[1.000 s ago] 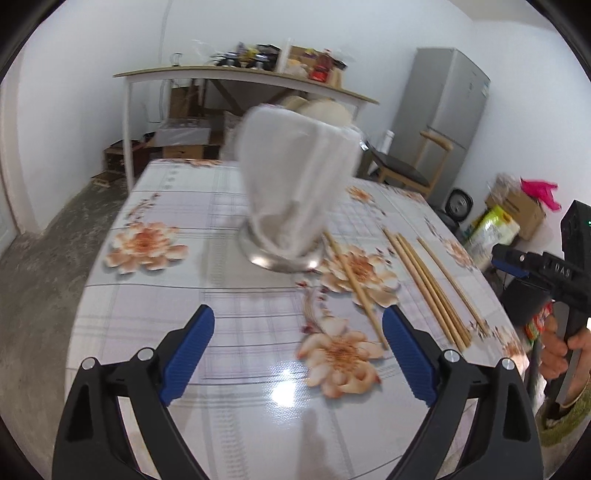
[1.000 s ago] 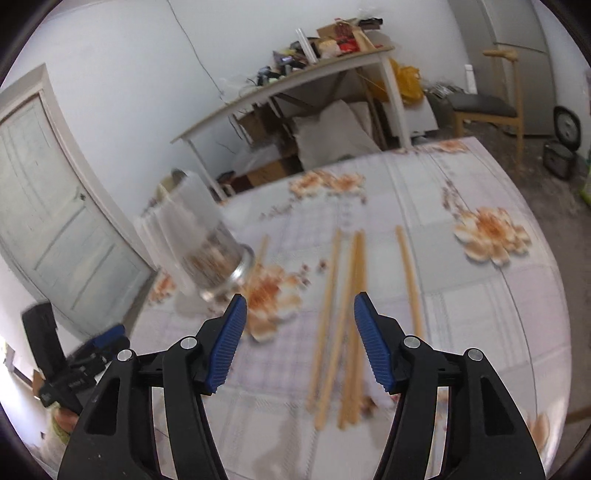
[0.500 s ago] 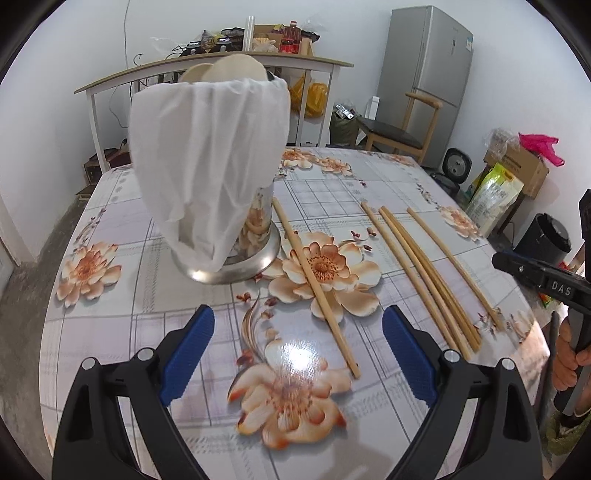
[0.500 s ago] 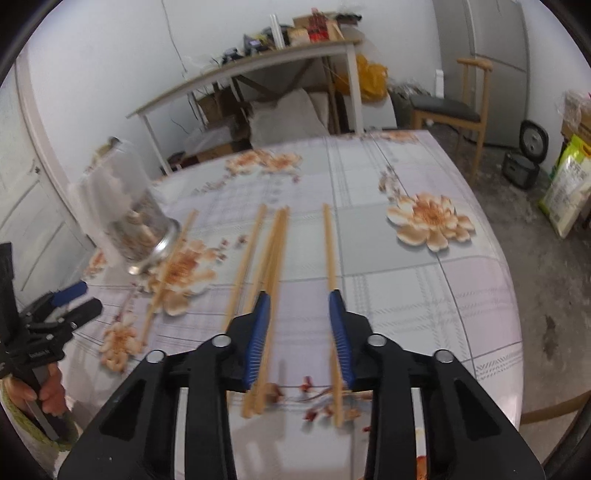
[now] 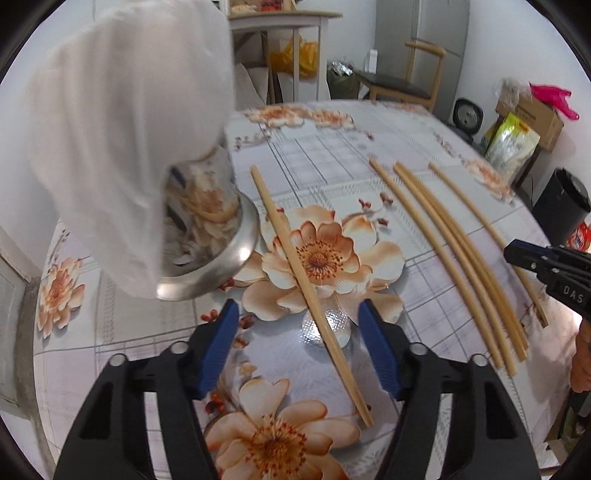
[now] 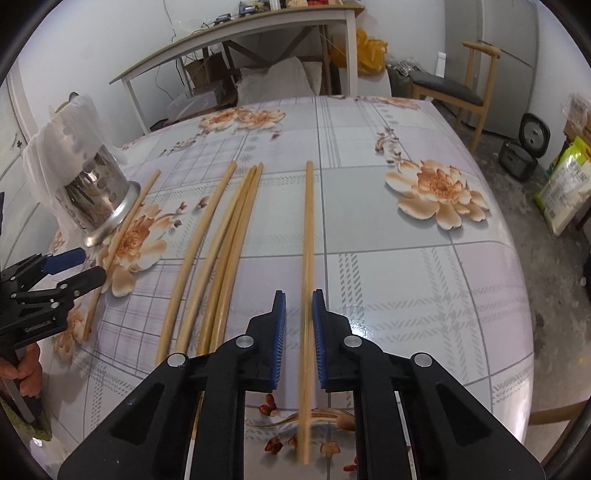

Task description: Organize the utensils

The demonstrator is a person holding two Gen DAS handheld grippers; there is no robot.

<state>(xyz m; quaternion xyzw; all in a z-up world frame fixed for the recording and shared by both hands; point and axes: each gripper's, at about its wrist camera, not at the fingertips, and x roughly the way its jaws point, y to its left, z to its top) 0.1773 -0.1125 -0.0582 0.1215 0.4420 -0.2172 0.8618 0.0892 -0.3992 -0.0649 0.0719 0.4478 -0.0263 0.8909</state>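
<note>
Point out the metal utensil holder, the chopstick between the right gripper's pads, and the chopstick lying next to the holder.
metal utensil holder (image 6: 98, 206), right wrist view, on its perforated steel wall.
chopstick between the right gripper's pads (image 6: 308, 221), right wrist view, mid-shaft.
chopstick next to the holder (image 5: 295, 266), left wrist view, mid-shaft over the flower print.

Count: 5 chopsticks, 1 holder, 2 grippers, 1 table.

Five long wooden chopsticks lie on the table (image 6: 424, 280): 1 lone chopstick (image 6: 307, 236) on the right, a bunch of 3 chopsticks (image 6: 221, 254) mid-table (3 as far as I can tell, they overlap w/ each other toward the near ends), and 1 single chopstick (image 5: 295, 258) beside the holder. One metal holder (image 6: 98, 205), w/ 1 white cloth (image 5: 125, 129) draped over it. Two grippers: left gripper (image 5: 295, 321) and right gripper (image 6: 298, 295). Background: 1 chair (image 6: 458, 88), 1 side table (image 6: 236, 33), 1 fridge (image 5: 439, 37).
</note>
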